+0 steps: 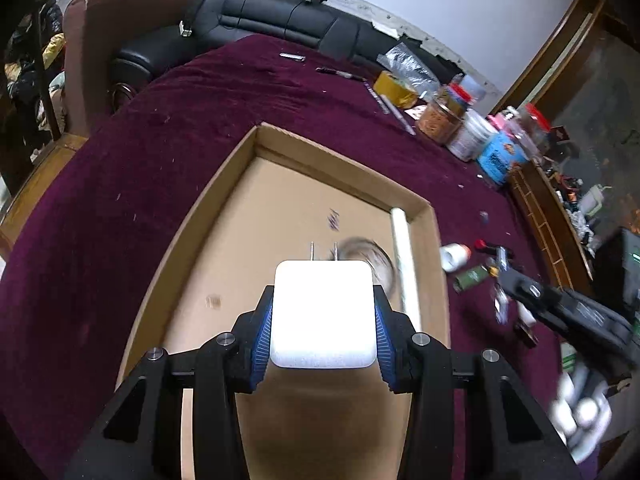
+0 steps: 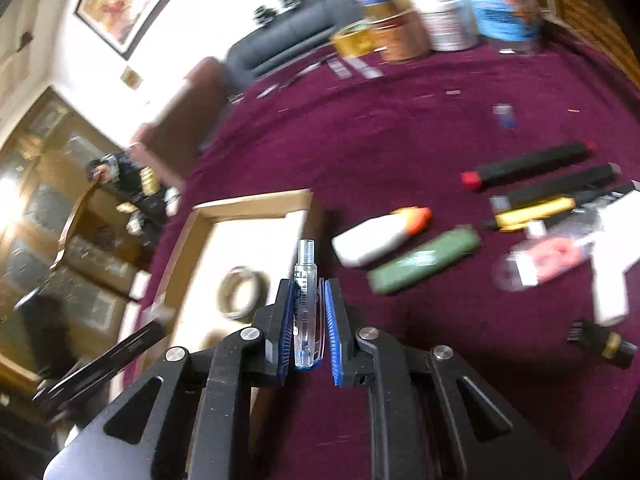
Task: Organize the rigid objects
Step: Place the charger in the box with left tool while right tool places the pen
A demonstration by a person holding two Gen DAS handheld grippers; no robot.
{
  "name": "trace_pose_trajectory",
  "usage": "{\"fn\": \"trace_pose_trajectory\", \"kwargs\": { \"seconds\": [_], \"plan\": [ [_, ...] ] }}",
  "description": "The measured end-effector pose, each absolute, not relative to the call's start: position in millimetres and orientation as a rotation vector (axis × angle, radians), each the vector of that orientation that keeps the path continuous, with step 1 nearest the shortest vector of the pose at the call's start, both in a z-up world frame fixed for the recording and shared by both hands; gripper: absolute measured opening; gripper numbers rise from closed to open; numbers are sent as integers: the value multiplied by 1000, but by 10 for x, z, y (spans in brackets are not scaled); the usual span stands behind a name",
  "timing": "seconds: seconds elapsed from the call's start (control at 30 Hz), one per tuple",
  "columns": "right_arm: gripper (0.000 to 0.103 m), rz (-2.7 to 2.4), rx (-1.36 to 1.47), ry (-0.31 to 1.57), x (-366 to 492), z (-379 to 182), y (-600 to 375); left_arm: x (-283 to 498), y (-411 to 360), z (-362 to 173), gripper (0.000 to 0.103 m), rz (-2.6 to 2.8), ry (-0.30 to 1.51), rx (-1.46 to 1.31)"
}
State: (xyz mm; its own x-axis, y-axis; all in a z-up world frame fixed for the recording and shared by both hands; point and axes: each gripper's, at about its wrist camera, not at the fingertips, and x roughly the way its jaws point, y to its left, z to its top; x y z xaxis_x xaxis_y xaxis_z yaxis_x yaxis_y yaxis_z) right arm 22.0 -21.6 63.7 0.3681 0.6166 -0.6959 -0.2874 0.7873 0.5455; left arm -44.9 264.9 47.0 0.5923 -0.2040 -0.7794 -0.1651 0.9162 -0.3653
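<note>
My left gripper (image 1: 323, 300) is shut on a white plug charger (image 1: 323, 316), prongs forward, held above the shallow cardboard tray (image 1: 224, 200). In the tray lie a tape roll (image 1: 374, 260) and a white tube (image 1: 406, 264) along its right wall. My right gripper (image 2: 308, 296) is shut on a clear pen-like tube with a metal tip (image 2: 306, 280), just right of the tray (image 2: 248, 204). The tape roll (image 2: 240, 292) shows in that view too. The right gripper also shows in the left wrist view (image 1: 560, 304).
On the maroon cloth right of the tray lie a white glue bottle with an orange cap (image 2: 380, 236), a green case (image 2: 424, 264), black markers (image 2: 528, 164), a yellow-black tool (image 2: 532, 210) and a white gun-shaped tool (image 2: 612, 248). Jars and tape rolls (image 1: 444, 116) stand at the far edge.
</note>
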Motion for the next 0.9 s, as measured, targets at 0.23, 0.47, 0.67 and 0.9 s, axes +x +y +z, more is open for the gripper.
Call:
{"fn": "trace_pose_trajectory", "kwargs": {
  "seconds": [0.23,0.47,0.67,0.9],
  "plan": [
    [13,785,327,1168,117,481,500,189,2781,141,39,1,1073,-457],
    [14,851,210,1282,63,182,1155,546,2837,129,39,-11,1081,-484],
    [13,744,166,1269,394,143,1295,214,3024,372,45,-23,950,-518],
    [14,628,140,1228,700,155,1406,-187,3196,550,48,-15,845,-563]
  ]
}}
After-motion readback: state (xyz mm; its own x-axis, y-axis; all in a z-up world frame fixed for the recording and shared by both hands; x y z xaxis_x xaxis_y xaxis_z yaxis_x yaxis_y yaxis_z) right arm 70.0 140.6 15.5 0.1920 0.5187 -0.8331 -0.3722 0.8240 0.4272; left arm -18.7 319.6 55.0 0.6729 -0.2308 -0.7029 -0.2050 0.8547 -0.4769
